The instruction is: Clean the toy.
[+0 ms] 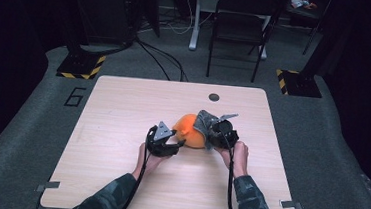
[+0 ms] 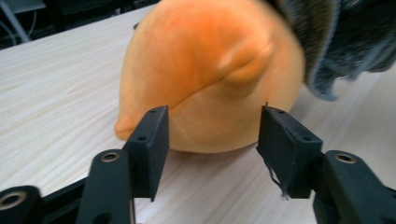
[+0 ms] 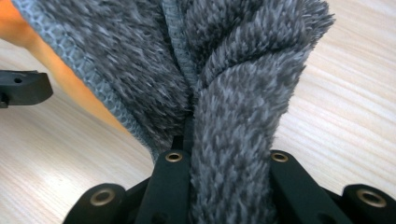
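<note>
An orange plush ball lies near the middle of the wooden table, with a grey fuzzy cloth draped over its right side. My left gripper stands at the ball's near left. In the left gripper view its jaws are open, and the orange plush ball bulges just beyond them without being pinched. My right gripper is at the ball's right. It is shut on a fold of the grey cloth, which rises from between its jaws. One left jaw tip shows at the far left there.
A dark round hole sits near the table's far edge. Beyond the table stand a black folding chair and two stand bases with yellow-black tape. Cables run across the grey floor.
</note>
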Demonstrator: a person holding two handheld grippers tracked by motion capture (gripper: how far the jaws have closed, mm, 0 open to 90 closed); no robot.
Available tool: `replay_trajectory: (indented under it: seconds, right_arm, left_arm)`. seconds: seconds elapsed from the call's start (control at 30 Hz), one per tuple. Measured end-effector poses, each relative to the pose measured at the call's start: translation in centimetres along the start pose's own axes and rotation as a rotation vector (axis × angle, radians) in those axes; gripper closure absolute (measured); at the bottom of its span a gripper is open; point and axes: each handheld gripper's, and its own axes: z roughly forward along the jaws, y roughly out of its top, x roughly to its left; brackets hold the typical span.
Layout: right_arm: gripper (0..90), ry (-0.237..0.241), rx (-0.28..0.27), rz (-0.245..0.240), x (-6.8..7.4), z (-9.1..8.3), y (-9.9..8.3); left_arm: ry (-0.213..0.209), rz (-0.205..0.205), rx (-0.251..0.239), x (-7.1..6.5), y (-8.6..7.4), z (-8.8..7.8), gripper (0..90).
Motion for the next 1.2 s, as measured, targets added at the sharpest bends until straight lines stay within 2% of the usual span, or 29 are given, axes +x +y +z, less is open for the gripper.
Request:
replay_trajectory:
  seconds: [0.07, 0.13, 0.27, 0.3, 0.4, 0.57, 0.63, 0.83, 0.93, 0.97, 1.03, 1.07, 1.2]
  right_arm:
    - [78.8, 0.003, -0.001, 0.007, -0.2, 0.2, -0.2]
    - [78.7, 0.001, -0.001, 0.001, -0.1, 0.2, -0.1]
    - [78.7, -0.003, -0.009, -0.008, 0.1, 0.2, -0.1]
    - [78.7, -0.002, -0.009, -0.008, 0.1, 0.2, -0.1]
    - [78.7, -0.006, -0.008, -0.011, 0.2, 0.1, -0.1]
    - [78.7, -0.02, -0.031, -0.012, 0.4, -1.4, 0.6]
    - [78.7, -0.015, -0.064, -0.023, 0.6, -2.2, 0.9]
    - [78.7, 0.004, -0.148, -0.091, 3.1, -4.6, 2.1]
    - [78.7, 0.006, -0.131, -0.133, 4.3, -4.0, 2.2]
    - [78.7, -0.001, -0.119, -0.133, 4.5, -3.5, 2.1]
    - [78.7, 0.001, -0.114, -0.128, 4.0, -2.7, 1.8]
    - [78.7, 0.003, -0.108, -0.103, 3.8, -2.5, 1.7]
    - [78.8, -0.012, -0.088, -0.087, 2.6, -1.9, 1.2]
  left_arm:
    - [0.011, 0.008, 0.001, -0.1, -0.2, 0.5, 41.4]
    - [0.017, 0.017, -0.006, -0.3, -0.3, 0.8, 44.2]
    - [0.005, 0.02, -0.02, -0.4, -0.4, 1.3, 65.5]
    - [0.015, 0.029, -0.019, -0.4, -0.4, 1.4, 72.6]
    - [0.018, 0.033, -0.021, -0.5, -0.4, 1.3, 79.7]
    - [0.019, 0.025, -0.033, -0.3, -0.1, 1.0, 83.2]
    - [0.016, 0.033, -0.036, -0.3, 0.1, 0.8, 84.0]
    - [-0.016, 0.042, -0.049, -1.0, 1.0, 0.1, 85.0]
    - [-0.023, 0.049, -0.05, -1.4, 1.2, -0.1, 85.0]
    - [-0.026, 0.045, -0.045, -1.4, 1.1, 0.1, 84.9]
    - [-0.034, 0.028, -0.035, -1.2, 0.8, 0.3, 84.8]
    - [-0.034, 0.033, -0.034, -1.2, 0.8, 0.4, 84.8]
    - [-0.033, 0.033, -0.031, -1.1, 0.7, 0.5, 84.5]
